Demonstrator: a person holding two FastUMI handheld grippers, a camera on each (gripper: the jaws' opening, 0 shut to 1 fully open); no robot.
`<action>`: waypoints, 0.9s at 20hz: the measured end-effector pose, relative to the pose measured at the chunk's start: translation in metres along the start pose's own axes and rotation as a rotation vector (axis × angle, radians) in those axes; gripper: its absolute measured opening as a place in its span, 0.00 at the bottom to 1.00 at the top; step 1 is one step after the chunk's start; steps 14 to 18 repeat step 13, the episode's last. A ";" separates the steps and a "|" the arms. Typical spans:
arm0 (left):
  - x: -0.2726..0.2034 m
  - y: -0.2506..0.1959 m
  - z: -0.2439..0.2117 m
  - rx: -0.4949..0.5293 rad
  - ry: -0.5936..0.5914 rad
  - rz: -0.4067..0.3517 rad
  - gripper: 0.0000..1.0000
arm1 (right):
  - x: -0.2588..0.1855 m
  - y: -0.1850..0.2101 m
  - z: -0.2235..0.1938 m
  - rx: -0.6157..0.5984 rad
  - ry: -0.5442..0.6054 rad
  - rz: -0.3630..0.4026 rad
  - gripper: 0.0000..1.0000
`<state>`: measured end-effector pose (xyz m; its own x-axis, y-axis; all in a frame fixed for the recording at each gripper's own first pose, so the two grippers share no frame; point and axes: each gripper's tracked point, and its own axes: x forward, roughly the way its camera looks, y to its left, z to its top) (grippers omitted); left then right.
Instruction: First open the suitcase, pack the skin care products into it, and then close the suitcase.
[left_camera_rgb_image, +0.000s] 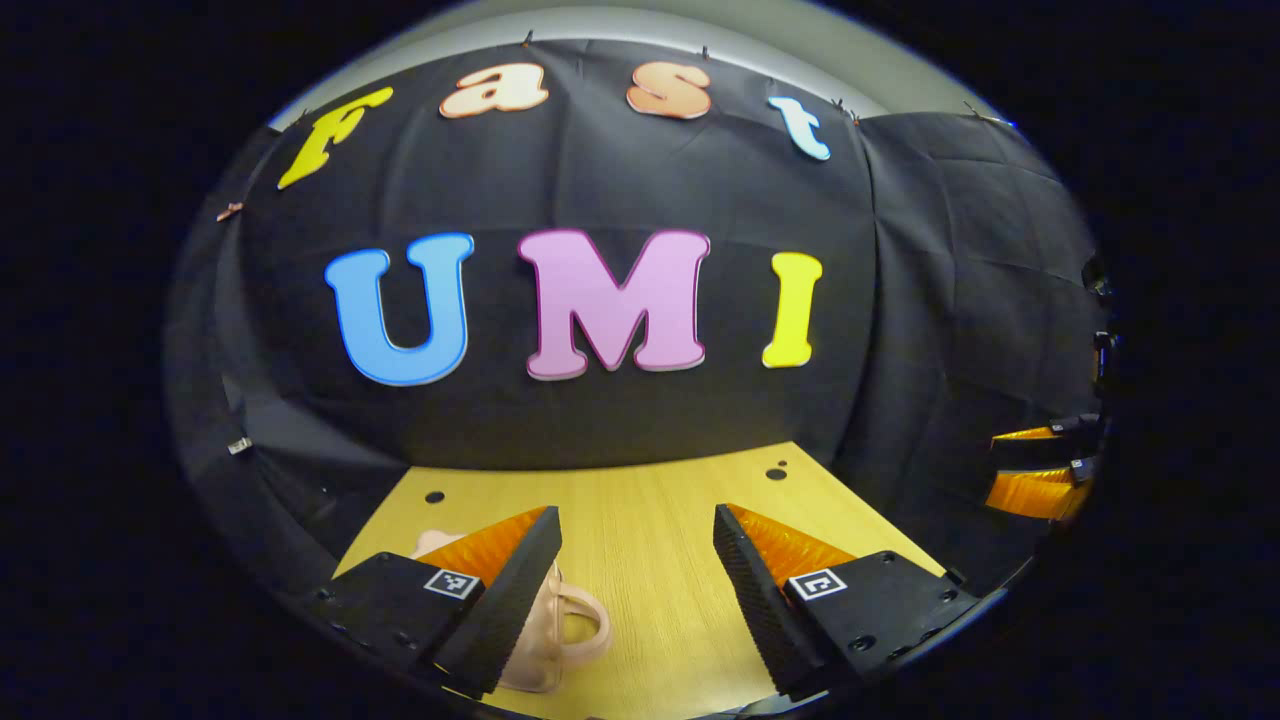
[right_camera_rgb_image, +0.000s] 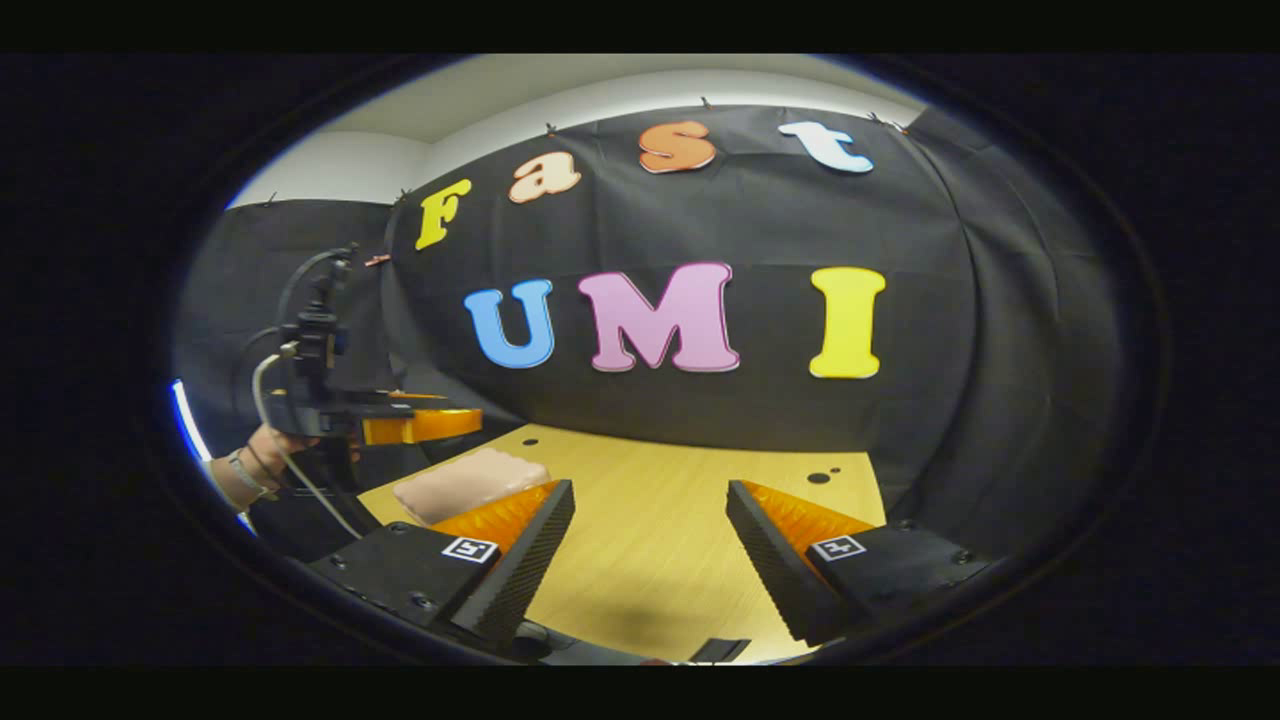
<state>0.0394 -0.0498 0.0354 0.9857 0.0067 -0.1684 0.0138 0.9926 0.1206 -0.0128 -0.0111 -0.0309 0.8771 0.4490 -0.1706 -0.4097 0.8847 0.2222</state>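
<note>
— Wood-grain table fills the lower middle of your left gripper view. Where's the suitcase?

— Pink suitcase, lower left of that view, lying on the table, handle facing your camera. Your left gripper has one finger partly covering it; can't tell if it touches.

— Jaws?

— Wide apart on your left gripper, bare table between the fingers, holding nothing. Same for your right gripper in the right gripper view: spread wide, gripping nothing.

— Suitcase in the right gripper view?

— Yes, lower left of centre, flat on the table, lid looks closed, just behind your right gripper's left-hand finger.

— Anything else?

— Your left gripper shows at the left edge of the right gripper view, with your hand holding it, above and left of the suitcase. Black cloth wall behind everything.
</note>
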 end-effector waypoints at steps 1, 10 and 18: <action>-0.012 0.009 0.012 0.025 -0.058 0.053 0.96 | 0.003 -0.001 0.014 -0.031 -0.045 -0.014 0.97; -0.062 0.036 0.019 0.014 -0.133 0.084 0.94 | 0.005 0.015 0.070 -0.010 -0.207 -0.228 0.97; -0.065 0.051 0.021 -0.014 -0.146 0.066 0.95 | 0.003 0.024 0.080 -0.050 -0.233 -0.267 1.00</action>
